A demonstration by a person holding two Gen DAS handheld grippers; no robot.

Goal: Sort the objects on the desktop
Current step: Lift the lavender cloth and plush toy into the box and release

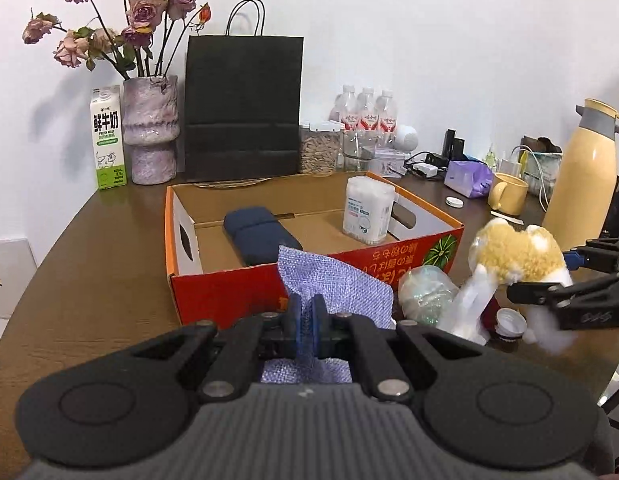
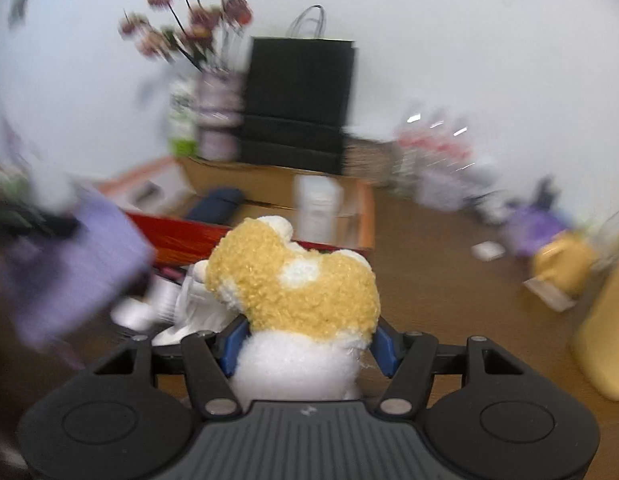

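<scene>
My left gripper (image 1: 308,326) is shut on a lilac woven cloth pouch (image 1: 333,284), held just in front of the red-and-orange cardboard box (image 1: 229,296). The box holds a dark blue case (image 1: 257,236) and a white cotton-swab container (image 1: 368,210). My right gripper (image 2: 307,350) is shut on a tan-and-white plush toy (image 2: 297,284), held above the table right of the box; the toy also shows in the left wrist view (image 1: 517,256). The right wrist view is motion-blurred; the pouch (image 2: 73,268) shows at its left.
A crumpled clear bag (image 1: 427,292) and a small bottle cap (image 1: 509,322) lie beside the box. Behind stand a milk carton (image 1: 108,138), flower vase (image 1: 150,128), black paper bag (image 1: 243,108), water bottles (image 1: 365,110), yellow mug (image 1: 507,194) and yellow flask (image 1: 585,176).
</scene>
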